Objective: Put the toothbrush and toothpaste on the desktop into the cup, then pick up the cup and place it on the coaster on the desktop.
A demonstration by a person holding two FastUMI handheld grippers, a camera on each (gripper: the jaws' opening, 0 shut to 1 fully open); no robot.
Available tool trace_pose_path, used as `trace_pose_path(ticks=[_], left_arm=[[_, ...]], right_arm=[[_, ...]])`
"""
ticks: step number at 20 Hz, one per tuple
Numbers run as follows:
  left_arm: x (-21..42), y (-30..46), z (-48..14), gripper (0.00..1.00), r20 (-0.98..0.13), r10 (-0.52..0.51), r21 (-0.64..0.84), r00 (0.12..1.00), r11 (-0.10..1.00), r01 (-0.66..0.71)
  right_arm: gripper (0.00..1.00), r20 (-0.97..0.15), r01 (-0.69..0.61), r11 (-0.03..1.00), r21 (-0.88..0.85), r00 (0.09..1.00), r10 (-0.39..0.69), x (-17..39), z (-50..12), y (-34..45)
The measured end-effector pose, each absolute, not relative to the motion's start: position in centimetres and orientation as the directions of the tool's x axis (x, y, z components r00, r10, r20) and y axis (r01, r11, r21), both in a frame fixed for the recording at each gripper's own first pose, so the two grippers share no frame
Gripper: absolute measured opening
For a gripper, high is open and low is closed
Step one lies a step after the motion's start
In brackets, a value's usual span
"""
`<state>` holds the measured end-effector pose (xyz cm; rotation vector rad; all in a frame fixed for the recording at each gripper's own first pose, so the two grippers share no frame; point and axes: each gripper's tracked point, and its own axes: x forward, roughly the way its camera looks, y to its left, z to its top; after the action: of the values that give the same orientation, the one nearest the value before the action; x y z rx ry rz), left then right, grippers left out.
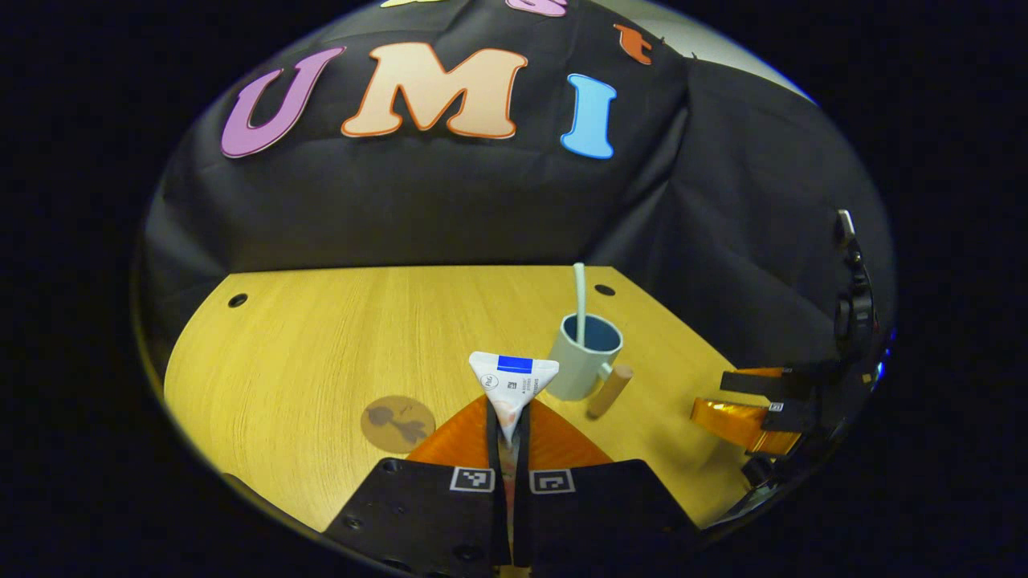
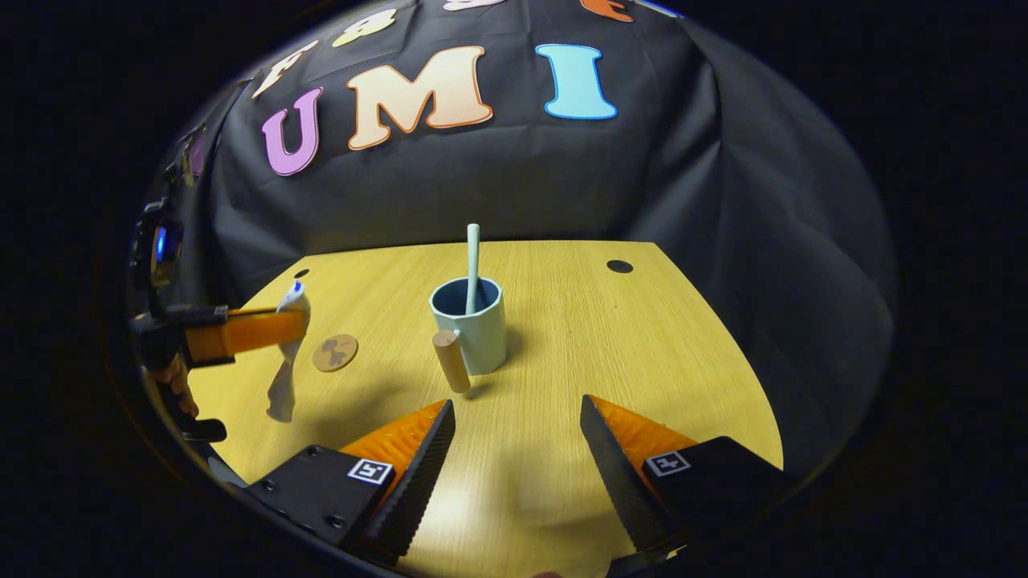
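While the left claw (image 1: 507,433) grips the white toothpaste tube (image 1: 512,384) above the wooden tabletop (image 1: 321,345), the right claw (image 2: 514,449) hovers released near the cup (image 2: 474,325). Inside the cup stands the toothbrush (image 2: 472,257). Left of it lies the round coaster (image 2: 335,352).

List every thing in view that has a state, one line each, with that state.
Toothpaste: clamped in the left gripper, lifted off the desktop.
Toothbrush: standing in the cup.
Cup: upright on the desktop, off the coaster.
Coaster: flat, bare.
Left gripper: shut on the toothpaste.
Right gripper: open, holding nothing.
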<state>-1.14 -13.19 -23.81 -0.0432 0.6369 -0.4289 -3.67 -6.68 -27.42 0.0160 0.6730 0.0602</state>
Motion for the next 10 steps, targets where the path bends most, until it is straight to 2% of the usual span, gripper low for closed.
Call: trace_pose_path(ticks=[2, 3, 4, 7, 8, 9, 10], left_arm=[[0.0, -15.0, -22.8, 0.02, -0.531, -0.438, -0.168, 0.726, 0.894, 0.416], [0.5, -15.9, -22.1, 0.01, -0.514, -0.459, -0.165, 0.725, 0.882, 0.441], [1.0, -17.0, -21.5, 0.01, -0.495, -0.479, -0.165, 0.725, 0.871, 0.463], [3.3, -20.1, -19.9, 0.01, -0.428, -0.538, -0.164, 0.726, 0.837, 0.523], [4.1, -21.1, -19.3, 0.01, -0.407, -0.556, -0.168, 0.725, 0.825, 0.539], [4.8, -21.9, -19.0, 0.01, -0.396, -0.567, -0.172, 0.723, 0.819, 0.548], [5.3, -22.5, -18.8, 0.01, -0.38, -0.578, -0.176, 0.722, 0.812, 0.557]], right_arm=[[0.98, -0.62, -0.051, 0.998, 0.027, 0.782, 0.057, -3.8, -27.1, -7.2], [0.94, -0.619, -0.049, 0.998, 0.027, 0.784, 0.055, -3.9, -26.9, -7.5], [0.98, -0.617, -0.045, 0.999, 0.027, 0.785, 0.053, -4.1, -26.8, -7.8], [0.98, -0.618, -0.025, 0.999, 0.03, 0.785, 0.038, -4.6, -26.6, -8.9], [0.94, -0.621, -0.015, 1.0, 0.027, 0.783, 0.028, -4.9, -26.6, -9.5], [0.98, -0.622, -0.005, 1.0, 0.025, 0.783, 0.02, -5.2, -26.5, -9.9], [0.94, -0.623, 0.006, 1.0, 0.024, 0.782, 0.01, -5.5, -26.4, -10.4]])
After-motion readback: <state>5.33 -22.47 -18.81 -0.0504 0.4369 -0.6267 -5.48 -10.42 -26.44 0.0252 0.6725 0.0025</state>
